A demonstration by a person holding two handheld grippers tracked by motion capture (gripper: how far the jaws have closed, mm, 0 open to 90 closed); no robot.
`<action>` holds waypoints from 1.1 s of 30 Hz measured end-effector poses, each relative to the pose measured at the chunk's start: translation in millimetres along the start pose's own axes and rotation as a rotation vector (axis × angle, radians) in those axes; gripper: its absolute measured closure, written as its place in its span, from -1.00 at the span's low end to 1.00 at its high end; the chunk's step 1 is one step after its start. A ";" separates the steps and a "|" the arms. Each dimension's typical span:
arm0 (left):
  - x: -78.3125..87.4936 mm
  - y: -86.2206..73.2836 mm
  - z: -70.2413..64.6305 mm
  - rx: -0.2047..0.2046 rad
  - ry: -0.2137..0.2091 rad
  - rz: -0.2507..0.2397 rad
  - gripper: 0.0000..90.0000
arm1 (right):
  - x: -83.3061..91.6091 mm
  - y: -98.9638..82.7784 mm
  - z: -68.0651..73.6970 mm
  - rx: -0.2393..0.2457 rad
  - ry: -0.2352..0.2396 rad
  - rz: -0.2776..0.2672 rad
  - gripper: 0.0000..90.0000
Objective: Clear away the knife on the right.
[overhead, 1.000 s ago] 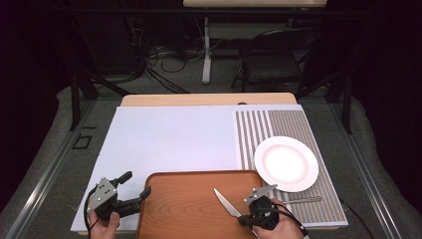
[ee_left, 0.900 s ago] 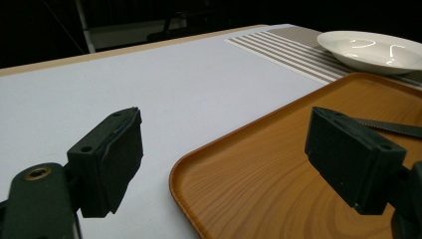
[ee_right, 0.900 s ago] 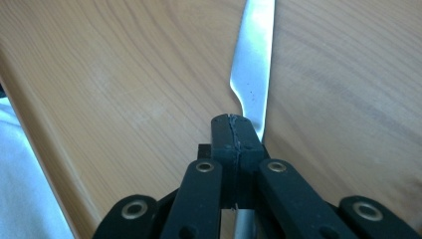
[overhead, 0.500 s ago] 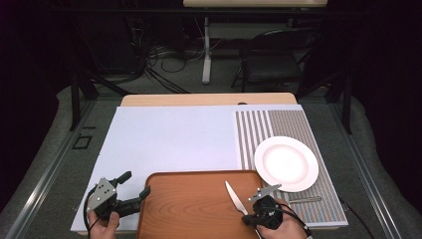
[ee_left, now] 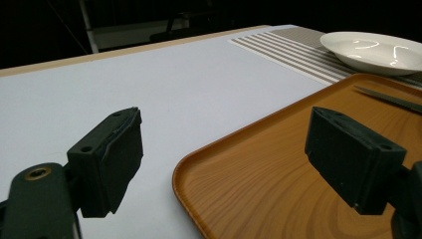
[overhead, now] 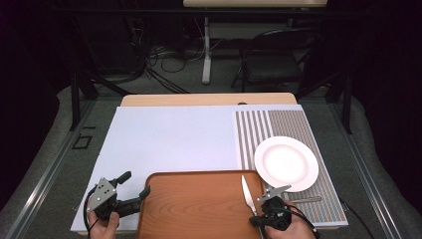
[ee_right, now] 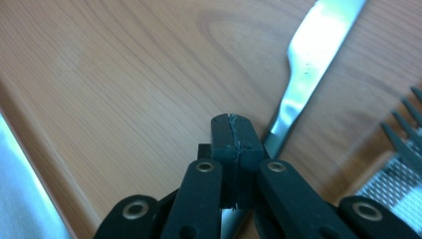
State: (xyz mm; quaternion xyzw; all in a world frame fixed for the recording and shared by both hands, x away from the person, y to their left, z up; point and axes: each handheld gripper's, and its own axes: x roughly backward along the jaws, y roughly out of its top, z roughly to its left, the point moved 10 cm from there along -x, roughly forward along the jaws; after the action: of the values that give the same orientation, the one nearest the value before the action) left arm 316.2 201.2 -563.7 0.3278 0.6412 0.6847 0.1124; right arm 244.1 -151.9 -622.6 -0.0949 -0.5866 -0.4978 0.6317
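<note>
A metal table knife (overhead: 246, 191) lies over the right side of the brown wooden tray (overhead: 199, 209), blade pointing away from me. My right gripper (overhead: 258, 216) is shut on the knife's handle end. In the right gripper view the jaws (ee_right: 233, 134) are pressed together, and the knife (ee_right: 308, 59) runs out from under them across the tray (ee_right: 124, 74). My left gripper (overhead: 134, 185) is open at the tray's left edge with nothing between its fingers. In the left gripper view its jaws (ee_left: 224, 164) straddle the rounded corner of the tray (ee_left: 278, 199).
A white plate (overhead: 286, 163) sits on the striped placemat (overhead: 259, 129) to the right of the tray. A fork (overhead: 303, 199) lies on the mat in front of the plate. A pale sheet (overhead: 174, 139) covers the table beyond the tray.
My right gripper has shifted right with the knife, and the blade has swung from pointing up-left to pointing almost straight away. The left gripper has stayed put.
</note>
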 end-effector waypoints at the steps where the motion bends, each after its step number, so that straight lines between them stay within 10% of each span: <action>1: 0.2 0.2 0.3 0.003 0.002 -0.002 -0.66 | 1.9 -1.8 -2.6 -0.012 -0.003 0.000 1.00; 17: 1.4 0.3 0.4 0.005 0.010 0.000 -0.66 | 13.6 0.1 -6.2 -0.016 0.013 -0.044 1.00; 33: 3.8 1.9 0.3 0.000 0.011 -0.006 -0.66 | 34.0 20.9 -20.0 0.180 -0.069 -0.195 0.55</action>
State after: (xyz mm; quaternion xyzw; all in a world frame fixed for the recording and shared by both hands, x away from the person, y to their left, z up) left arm 314.0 203.3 -560.8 0.3219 0.6429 0.6861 0.1109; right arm 266.2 -173.4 -590.3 0.0027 -0.6570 -0.4986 0.5655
